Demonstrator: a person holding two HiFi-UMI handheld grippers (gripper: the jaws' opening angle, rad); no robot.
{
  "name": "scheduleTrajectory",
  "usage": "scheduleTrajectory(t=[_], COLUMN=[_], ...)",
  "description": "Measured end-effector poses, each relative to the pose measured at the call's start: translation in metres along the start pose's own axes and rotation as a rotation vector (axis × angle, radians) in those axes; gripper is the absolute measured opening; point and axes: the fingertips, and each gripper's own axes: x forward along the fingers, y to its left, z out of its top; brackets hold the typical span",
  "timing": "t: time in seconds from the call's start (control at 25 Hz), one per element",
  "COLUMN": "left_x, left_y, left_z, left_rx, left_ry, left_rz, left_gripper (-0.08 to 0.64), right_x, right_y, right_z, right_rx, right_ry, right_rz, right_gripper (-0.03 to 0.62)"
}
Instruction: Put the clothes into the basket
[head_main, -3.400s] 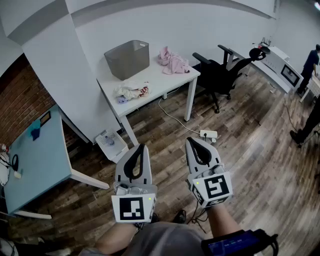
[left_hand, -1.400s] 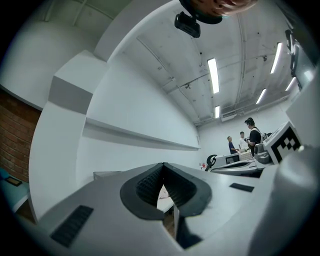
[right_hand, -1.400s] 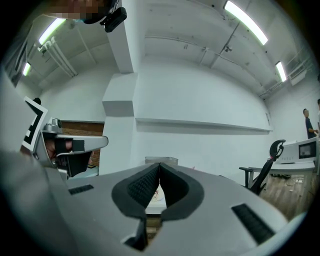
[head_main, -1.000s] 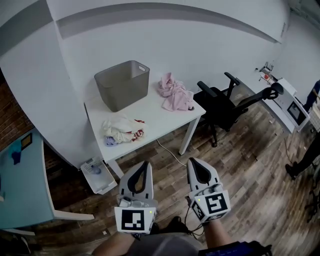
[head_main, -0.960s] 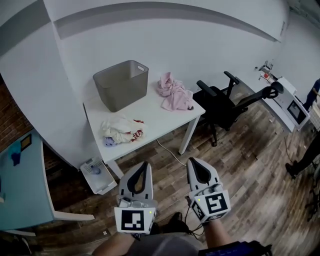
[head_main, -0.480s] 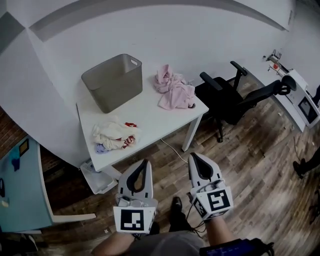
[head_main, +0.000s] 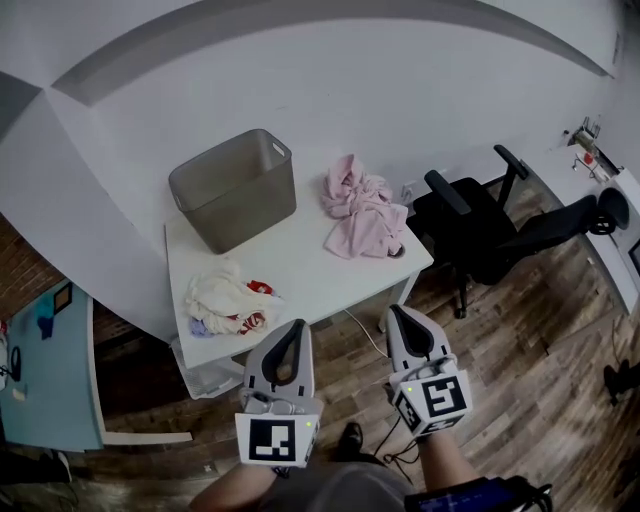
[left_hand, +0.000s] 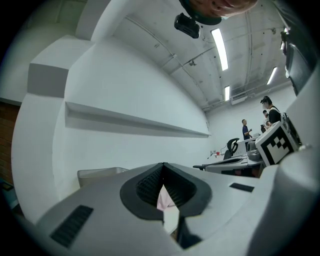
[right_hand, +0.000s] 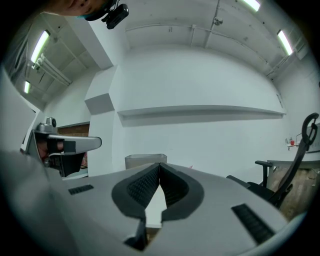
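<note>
A grey plastic basket (head_main: 235, 187) stands at the back left of a white table (head_main: 300, 262). A pink garment (head_main: 362, 214) lies heaped at the table's right end. A white and red bundle of clothes (head_main: 226, 297) lies near its front left edge. My left gripper (head_main: 290, 328) and right gripper (head_main: 402, 313) are held side by side just short of the table's front edge, both shut with nothing in them. The basket (right_hand: 145, 160) shows above the right jaws, and the pink garment (left_hand: 164, 200) peeks between the left ones.
A black office chair (head_main: 505, 220) stands right of the table. A teal table (head_main: 45, 370) is at the far left beside a brick wall. A white box (head_main: 205, 378) sits on the wooden floor under the white table, and a cable trails there. People stand far off in the left gripper view.
The table with the basket and clothes has come closer in the head view, and both grippers now reach its front edge. Both stay shut.
</note>
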Motion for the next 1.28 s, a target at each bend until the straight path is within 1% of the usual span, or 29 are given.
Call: scheduleTrajectory(t=[0.16,0.36,0.52,0.68,0.8,0.96,1.12,1.28], left_x=[0.02,0.041,0.059,0.085,0.109,0.143,0.171,0.198], left_y=[0.0,0.018,0.034,0.059,0.081,0.106,0.129,0.154], left_z=[0.007,0.003,-0.002,-0.007,-0.01,-0.01,-0.01,-0.006], left_rx=[0.038,0.023,0.02,0.005,-0.007,-0.027,-0.048,-0.064], left_ry=[-0.008,0.009,-0.001,-0.017,-0.03,-0.051,-0.063,-0.098], left_rz=[0.023,0.076,0.093,0.107,0.105,0.083,0.059,0.046], left_gripper=[0.009,0.009,0.009,0.009,0.009,0.009,0.009,0.009], right_x=[0.021,0.055,0.084,0.12,0.151,0.193,0.227,0.253], right_y=[-0.019,-0.026,-0.028,-0.035,-0.034,-0.027,-0.031,-0.037], right_z=[0.007,0.007,0.005,0.008,0.007,0.004,0.011,0.018], right_rx=[0.003,0.003,-0.007,-0.026,-0.03,-0.036,-0.041,-0.066], right_ry=[-0.018,-0.019,-0.017,-0.02,-0.012,0.011,0.009,0.018], right_rz=[0.025,0.067,0.085,0.085,0.099,0.116,0.091,0.059], right_gripper=[0.006,0.006,0.008,0.007,0.007,0.008,0.008,0.008])
